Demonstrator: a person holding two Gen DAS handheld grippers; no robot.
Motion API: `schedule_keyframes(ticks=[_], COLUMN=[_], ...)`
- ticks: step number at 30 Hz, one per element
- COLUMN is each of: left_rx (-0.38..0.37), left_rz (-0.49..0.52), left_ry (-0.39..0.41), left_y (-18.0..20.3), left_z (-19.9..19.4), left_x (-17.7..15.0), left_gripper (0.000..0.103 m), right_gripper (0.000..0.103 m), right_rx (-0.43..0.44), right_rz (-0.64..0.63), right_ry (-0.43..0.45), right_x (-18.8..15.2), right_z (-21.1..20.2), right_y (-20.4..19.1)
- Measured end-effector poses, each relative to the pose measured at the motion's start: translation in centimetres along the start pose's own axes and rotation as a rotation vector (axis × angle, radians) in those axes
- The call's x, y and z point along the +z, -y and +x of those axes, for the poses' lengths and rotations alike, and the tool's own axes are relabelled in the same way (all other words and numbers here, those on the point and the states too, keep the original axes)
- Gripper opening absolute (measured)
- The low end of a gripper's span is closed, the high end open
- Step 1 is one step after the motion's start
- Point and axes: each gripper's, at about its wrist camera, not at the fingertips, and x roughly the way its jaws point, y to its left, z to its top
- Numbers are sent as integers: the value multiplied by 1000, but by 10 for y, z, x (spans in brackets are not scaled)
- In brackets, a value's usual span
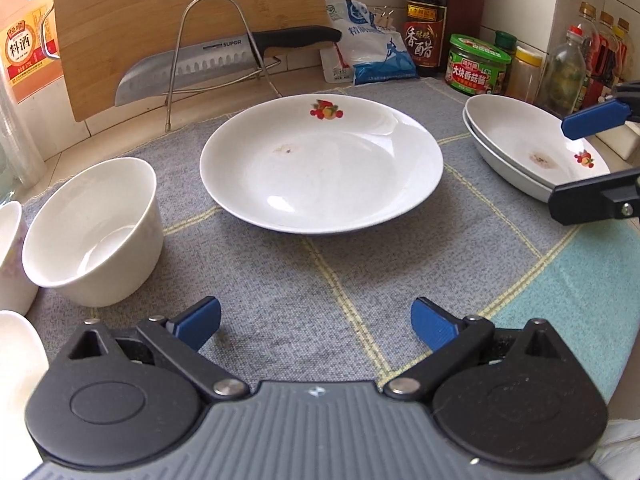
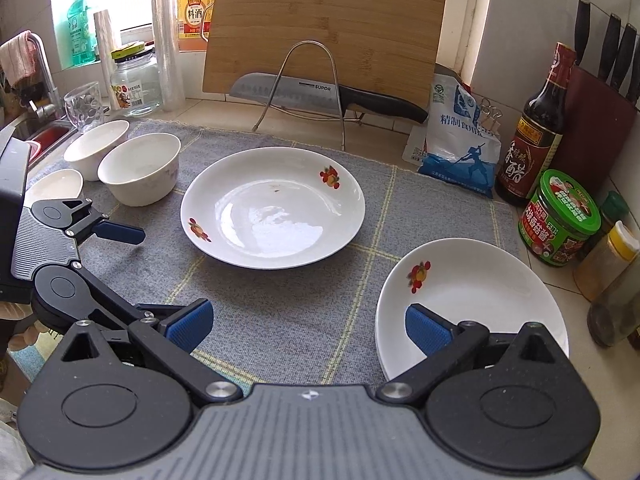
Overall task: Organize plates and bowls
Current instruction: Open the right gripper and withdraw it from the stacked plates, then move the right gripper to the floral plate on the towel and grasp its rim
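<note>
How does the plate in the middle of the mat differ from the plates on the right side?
The centre plate lies alone, flat on the grey mat; the right-hand plates are a stack of two, the upper nested in the lower. The centre plate sits clear of both grippers; the right gripper hovers open at the stack, one finger above its rim. Both are white with fruit motifs and a small brown stain in the well.

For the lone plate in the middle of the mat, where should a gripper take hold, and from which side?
Grip the centre plate by its raised rim, on the near edge facing the open left gripper. It lies flat on the mat, so only the thin upturned lip offers purchase; probably come in low, one finger under it.
</note>
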Motion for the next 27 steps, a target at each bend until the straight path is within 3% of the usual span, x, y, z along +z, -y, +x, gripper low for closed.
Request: schedule_keyframes(ticks=[14,27], left_rx=[-3,16], left_rz=[-12,-36], left_ry=[41,64], left_y=[6,6], left_z=[21,36], left_x=[16,29], left_gripper=[103,103], right_gripper=[103,103], right_rx=[-9,68], right_rz=[14,-33], right_ry=[-17,-19], right_x=[4,26], right_z=[8,36], right_y=[4,25])
